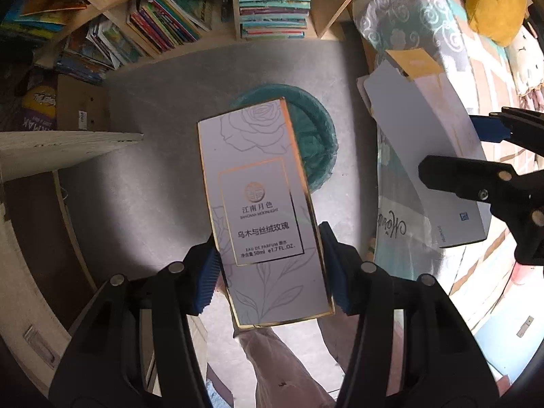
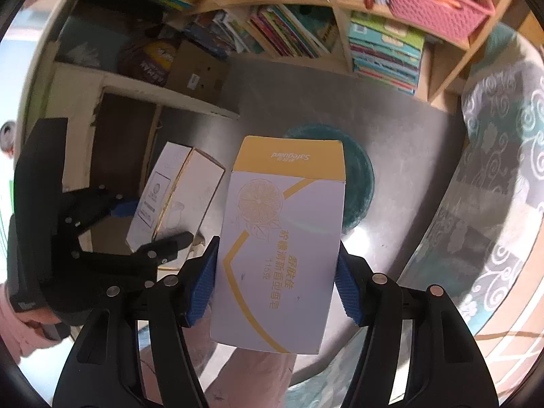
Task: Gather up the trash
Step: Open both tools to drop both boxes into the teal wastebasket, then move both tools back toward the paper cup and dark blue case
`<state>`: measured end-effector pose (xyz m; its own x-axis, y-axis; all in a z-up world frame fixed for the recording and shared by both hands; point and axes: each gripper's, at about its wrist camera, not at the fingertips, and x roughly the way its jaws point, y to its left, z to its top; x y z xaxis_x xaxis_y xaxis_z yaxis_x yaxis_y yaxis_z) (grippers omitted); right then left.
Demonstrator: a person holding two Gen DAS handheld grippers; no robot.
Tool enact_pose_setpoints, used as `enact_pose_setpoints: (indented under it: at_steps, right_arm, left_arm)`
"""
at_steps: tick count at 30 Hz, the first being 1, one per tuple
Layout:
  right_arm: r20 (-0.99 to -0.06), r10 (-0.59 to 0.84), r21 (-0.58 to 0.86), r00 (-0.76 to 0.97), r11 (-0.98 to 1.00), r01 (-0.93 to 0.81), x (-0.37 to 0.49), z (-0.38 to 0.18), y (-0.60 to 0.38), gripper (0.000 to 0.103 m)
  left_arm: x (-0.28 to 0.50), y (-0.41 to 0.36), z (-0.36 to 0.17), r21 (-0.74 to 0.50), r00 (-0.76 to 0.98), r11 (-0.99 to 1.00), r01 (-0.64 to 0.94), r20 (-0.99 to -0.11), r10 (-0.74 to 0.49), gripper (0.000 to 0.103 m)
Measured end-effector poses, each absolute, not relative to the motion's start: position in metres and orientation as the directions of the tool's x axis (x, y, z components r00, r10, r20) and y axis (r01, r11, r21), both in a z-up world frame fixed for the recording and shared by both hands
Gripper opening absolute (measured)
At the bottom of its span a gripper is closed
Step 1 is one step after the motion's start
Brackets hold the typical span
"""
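Grey floor lying before a bookshelf | green-lined trash bin sitting on it below both boxes | left gripper jaws clenching a perfume box above the bin | right gripper jaws clenching a Safeguard soap box above the bin

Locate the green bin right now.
In both wrist views the bin sits on the grey floor mid-frame, behind the perfume box and the soap box, before the bookshelf.
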<state>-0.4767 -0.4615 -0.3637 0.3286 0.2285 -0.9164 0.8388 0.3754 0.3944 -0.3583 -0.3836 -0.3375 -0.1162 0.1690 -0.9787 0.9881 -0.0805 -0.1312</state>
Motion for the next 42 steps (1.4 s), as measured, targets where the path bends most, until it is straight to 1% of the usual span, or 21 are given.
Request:
enact_pose_setpoints:
  at_steps: [3,4,5,6,7,8,13,16,21,25,30,34,37,42]
  right_arm:
    - [-0.917,0.231,0.392,0.326,0.363,0.846,-0.475,-0.372,-0.467,0.066]
    - [-0.916,0.230,0.393,0.328,0.360,0.846,-0.475,-0.373,-0.469,0.073]
    - [-0.916,0.228,0.394,0.330,0.357,0.847,-0.475,-0.374,-0.470,0.078]
    - [-0.917,0.220,0.392,0.331,0.355,0.849,-0.476,-0.373,-0.472,0.079]
    - [-0.919,0.213,0.389,0.332,0.355,0.850,-0.477,-0.373,-0.473,0.083]
    - [-0.919,0.208,0.389,0.335,0.352,0.851,-0.478,-0.371,-0.475,0.086]
    - [-0.919,0.188,0.392,0.347,0.339,0.855,-0.490,-0.363,-0.480,0.087]
    - [-0.920,0.177,0.391,0.351,0.343,0.854,-0.497,-0.354,-0.479,0.087]
    - [-0.930,0.155,0.367,0.333,0.410,0.835,-0.497,-0.335,-0.468,0.087]
    - [-0.935,0.113,0.346,0.337,0.501,0.793,-0.488,-0.307,-0.454,0.087]
    - [-0.910,0.033,0.343,0.414,0.624,0.702,-0.466,-0.247,-0.436,0.087]
    - [-0.902,-0.020,0.288,0.431,0.716,0.635,-0.434,-0.202,-0.423,0.087]
    - [-0.878,-0.027,0.281,0.478,0.778,0.561,-0.400,-0.168,-0.409,0.088]
    - [-0.848,0.039,0.278,0.529,0.882,0.381,-0.331,-0.121,-0.377,0.088]
  left_arm:
    - [-0.361,-0.390,-0.345,-0.129,-0.113,-0.076,0.989,-0.976,0.187,0.054]
    - [-0.362,-0.392,-0.345,-0.133,-0.117,-0.072,0.988,-0.974,0.192,0.065]
    - [-0.362,-0.394,-0.345,-0.129,-0.113,-0.076,0.989,-0.976,0.185,0.073]
    - [-0.363,-0.397,-0.345,-0.118,-0.102,-0.082,0.990,-0.979,0.177,0.076]
    - [-0.364,-0.397,-0.344,-0.106,-0.090,-0.091,0.990,-0.982,0.169,0.080]
    - [-0.365,-0.398,-0.342,-0.100,-0.082,-0.101,0.990,-0.983,0.164,0.082]
    - [-0.362,-0.398,-0.339,-0.090,-0.073,-0.097,0.991,-0.984,0.163,0.083]
    - [-0.358,-0.394,-0.332,-0.100,-0.087,-0.080,0.992,-0.985,0.151,0.087]
    - [-0.347,-0.383,-0.310,-0.093,-0.088,-0.042,0.995,-0.990,0.107,0.088]
    - [-0.331,-0.368,-0.277,-0.059,-0.059,0.001,0.998,-0.998,0.037,0.092]
    - [-0.305,-0.338,-0.224,-0.014,-0.009,0.078,0.997,-0.998,-0.059,0.092]
    - [-0.273,-0.304,-0.177,-0.003,0.018,0.177,0.984,-0.993,-0.118,0.092]
    - [-0.241,-0.269,-0.137,0.023,0.069,0.263,0.964,-0.983,-0.169,0.096]
    - [-0.191,-0.215,-0.098,0.017,0.115,0.401,0.916,-0.968,-0.222,0.096]
